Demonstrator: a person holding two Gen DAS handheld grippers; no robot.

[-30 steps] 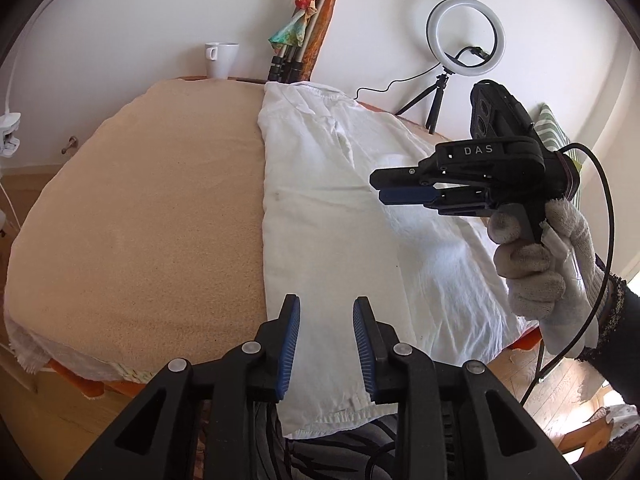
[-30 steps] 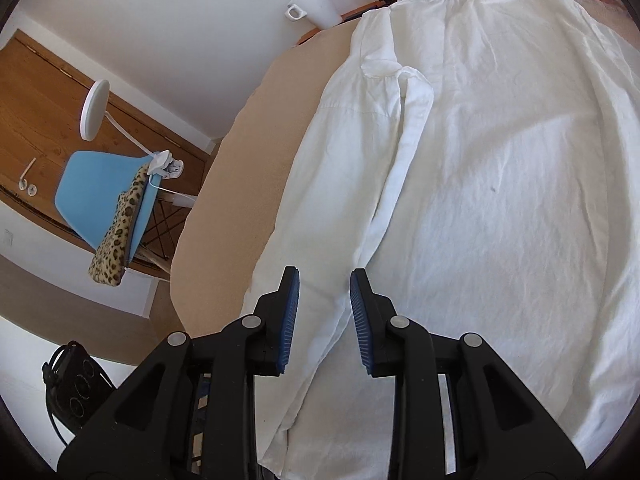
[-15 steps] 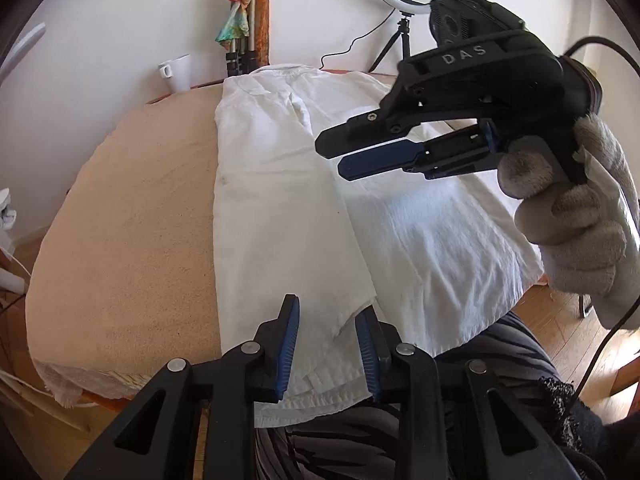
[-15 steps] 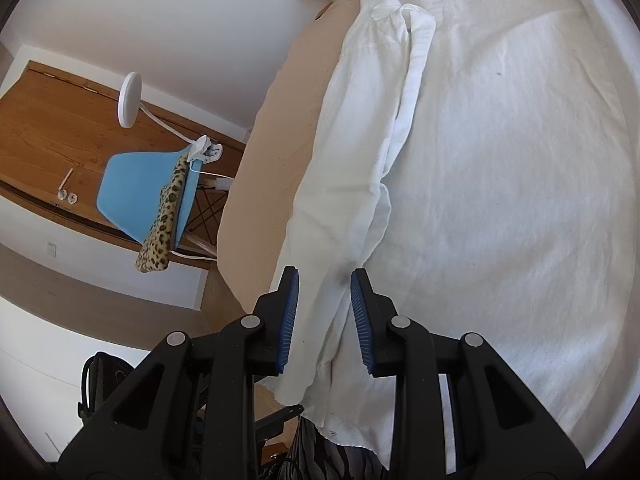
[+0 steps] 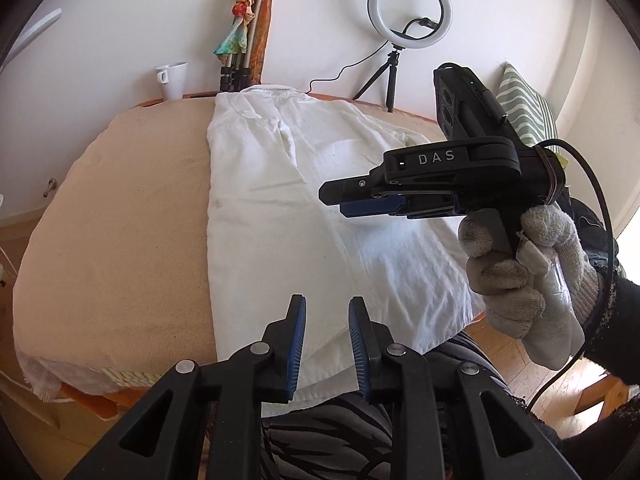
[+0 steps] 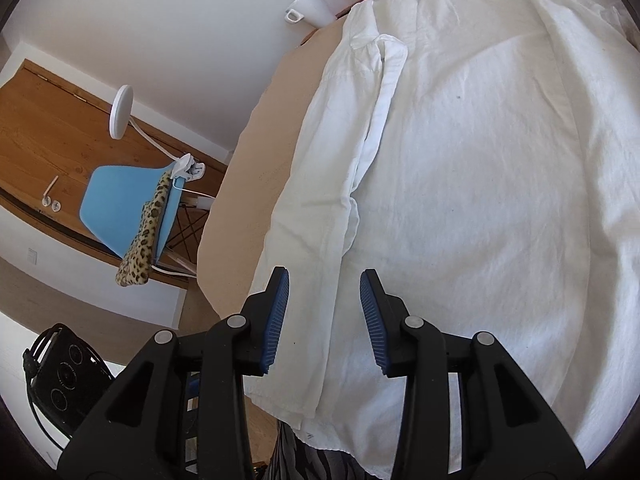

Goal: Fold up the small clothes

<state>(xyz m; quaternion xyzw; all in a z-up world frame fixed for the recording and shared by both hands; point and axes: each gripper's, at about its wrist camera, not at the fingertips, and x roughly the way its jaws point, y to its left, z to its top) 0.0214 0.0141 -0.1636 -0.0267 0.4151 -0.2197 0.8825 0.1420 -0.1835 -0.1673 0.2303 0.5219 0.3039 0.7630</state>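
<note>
just below both parted grippers, white shirt (image 6: 460,184) flat on table (image 5: 120,216)

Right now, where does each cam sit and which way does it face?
Left wrist: on the left gripper, looking across the white shirt to the back wall; the gloved hand holding the right gripper shows.
Right wrist: on the right gripper, looking down along the shirt's folded side; only its own fingers show.
Shared: shirt, white mug.
</note>
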